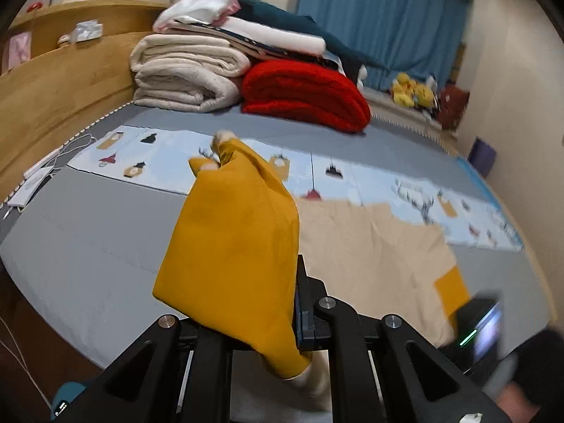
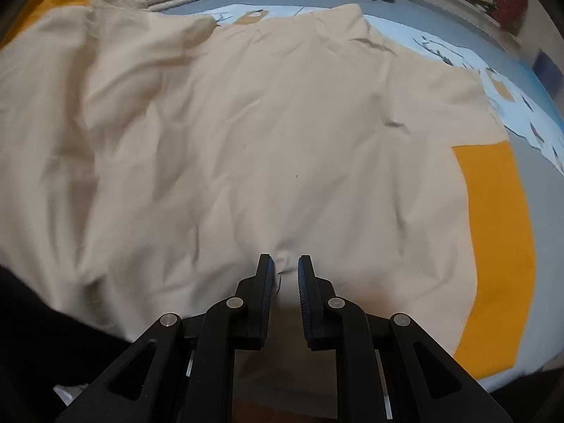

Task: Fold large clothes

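Observation:
A large beige garment (image 2: pixel 246 123) with mustard-yellow sleeves lies spread on the grey bed (image 1: pixel 88 232). In the left wrist view its left yellow sleeve (image 1: pixel 232 239) hangs lifted above the bed, with my left gripper (image 1: pixel 282 317) shut on it. The cloth hides the left finger, and the beige body (image 1: pixel 370 246) stretches away to the right. In the right wrist view my right gripper (image 2: pixel 285 264) is pinched on a small ridge of the beige cloth near its lower edge. The other yellow sleeve (image 2: pixel 493 229) lies flat to the right.
Folded cream blankets (image 1: pixel 187 74) and a red blanket (image 1: pixel 306 95) are stacked at the bed's far side by the wooden headboard (image 1: pixel 53 81). A patterned pale-blue mat (image 1: pixel 158 162) lies across the bed. White cables (image 1: pixel 42 172) sit at the left edge, plush toys (image 1: pixel 412 93) beyond.

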{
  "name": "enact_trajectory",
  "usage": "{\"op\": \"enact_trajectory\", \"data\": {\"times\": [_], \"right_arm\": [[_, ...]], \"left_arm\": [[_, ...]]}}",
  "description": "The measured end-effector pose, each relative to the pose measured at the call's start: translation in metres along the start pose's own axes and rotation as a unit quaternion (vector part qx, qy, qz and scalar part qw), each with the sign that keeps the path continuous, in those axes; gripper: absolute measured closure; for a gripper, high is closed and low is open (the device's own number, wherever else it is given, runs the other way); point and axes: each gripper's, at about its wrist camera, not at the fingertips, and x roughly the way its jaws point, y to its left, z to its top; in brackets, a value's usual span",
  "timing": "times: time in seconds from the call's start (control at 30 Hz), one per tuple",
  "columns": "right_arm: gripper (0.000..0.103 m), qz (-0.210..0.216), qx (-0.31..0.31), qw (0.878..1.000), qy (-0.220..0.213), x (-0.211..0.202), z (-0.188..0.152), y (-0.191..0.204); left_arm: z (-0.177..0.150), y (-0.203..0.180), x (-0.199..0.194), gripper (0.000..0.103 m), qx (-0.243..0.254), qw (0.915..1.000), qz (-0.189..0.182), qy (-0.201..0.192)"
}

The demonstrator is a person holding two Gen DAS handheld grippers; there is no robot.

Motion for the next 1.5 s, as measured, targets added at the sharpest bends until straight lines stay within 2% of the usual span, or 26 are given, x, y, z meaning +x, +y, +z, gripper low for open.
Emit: {"op": "enact_trajectory", "data": {"times": [0.07, 0.1, 0.17, 0.23, 0.27, 0.3, 0.33, 0.4, 0.53, 0.57, 0.67, 0.77, 0.87, 0.9, 1.03, 1.13, 1.2, 1.3, 1.4, 1.43, 1.5], "right_arm": [[0.087, 0.016, 0.013, 1.000, -0.019, -0.021, 0.010, -0.013], [0.087, 0.017, 0.016, 0.999, -0.035, -0.034, 0.016, -0.021], [0.087, 0.015, 0.020, 0.996, -0.081, -0.069, 0.031, -0.045], [0.085, 0.009, 0.017, 0.991, -0.129, -0.103, 0.046, -0.074], [0.084, -0.004, 0.009, 0.988, -0.153, -0.121, 0.052, -0.089], [0.078, -0.020, 0.000, 0.985, -0.173, -0.134, 0.057, -0.104], [0.072, -0.032, -0.006, 0.982, -0.185, -0.142, 0.059, -0.117], [0.068, -0.071, -0.013, 0.976, -0.205, -0.156, 0.065, -0.151], [0.067, -0.111, 0.041, 0.971, -0.207, -0.157, 0.056, -0.206], [0.067, -0.111, 0.068, 0.974, -0.186, -0.154, 0.054, -0.221], [0.068, -0.100, 0.106, 0.970, -0.195, -0.166, 0.045, -0.244], [0.068, -0.110, 0.095, 0.970, -0.194, -0.172, 0.035, -0.253], [0.068, -0.114, 0.091, 0.971, -0.190, -0.177, 0.024, -0.263], [0.068, -0.113, 0.093, 0.971, -0.189, -0.178, 0.020, -0.268], [0.068, -0.088, 0.103, 0.976, -0.172, -0.178, 0.005, -0.280], [0.067, -0.051, 0.109, 0.980, -0.160, -0.173, 0.004, -0.281], [0.067, -0.005, 0.121, 0.981, -0.149, -0.166, 0.007, -0.280], [0.057, 0.049, 0.135, 0.982, -0.125, -0.151, 0.013, -0.271], [0.056, 0.108, 0.138, 0.980, -0.091, -0.130, 0.023, -0.253], [0.054, 0.118, 0.136, 0.980, -0.085, -0.125, 0.026, -0.249], [0.053, 0.143, 0.136, 0.978, -0.061, -0.111, 0.031, -0.237]], "left_arm": [[-0.001, -0.005, 0.007, 0.093, -0.008, 0.9998, -0.003, 0.015], [0.002, -0.009, 0.007, 0.093, -0.002, 1.0000, -0.001, 0.007], [0.007, -0.018, 0.008, 0.093, 0.008, 0.9999, 0.000, -0.005], [0.009, -0.026, 0.012, 0.093, 0.008, 0.9998, -0.016, -0.002], [0.008, -0.033, 0.015, 0.093, 0.009, 0.9997, -0.022, 0.004], [0.007, -0.039, 0.017, 0.093, 0.011, 0.9996, -0.027, 0.008], [0.005, -0.049, 0.021, 0.093, 0.015, 0.9992, -0.034, 0.013], [0.005, -0.069, 0.025, 0.094, 0.029, 0.9984, -0.046, 0.016], [0.001, -0.115, 0.035, 0.094, 0.063, 0.9951, -0.073, 0.021], [-0.001, -0.128, 0.038, 0.094, 0.073, 0.9938, -0.081, 0.024], [-0.008, -0.168, 0.047, 0.094, 0.106, 0.9883, -0.105, 0.032], [-0.019, -0.214, 0.054, 0.094, 0.149, 0.9784, -0.138, 0.038], [-0.038, -0.256, 0.062, 0.094, 0.197, 0.9628, -0.176, 0.058], [-0.048, -0.270, 0.065, 0.094, 0.217, 0.9546, -0.191, 0.073], [-0.073, -0.296, 0.072, 0.093, 0.268, 0.9268, -0.234, 0.121], [-0.085, -0.298, 0.078, 0.083, 0.277, 0.9095, -0.257, 0.174], [-0.083, -0.289, 0.080, 0.070, 0.256, 0.9077, -0.269, 0.195], [-0.070, -0.268, 0.073, 0.063, 0.213, 0.9070, -0.305, 0.198], [-0.057, -0.245, 0.062, 0.057, 0.170, 0.9042, -0.340, 0.195], [-0.053, -0.235, 0.059, 0.056, 0.159, 0.9069, -0.341, 0.189], [-0.041, -0.214, 0.053, 0.056, 0.139, 0.9187, -0.329, 0.169]]}}
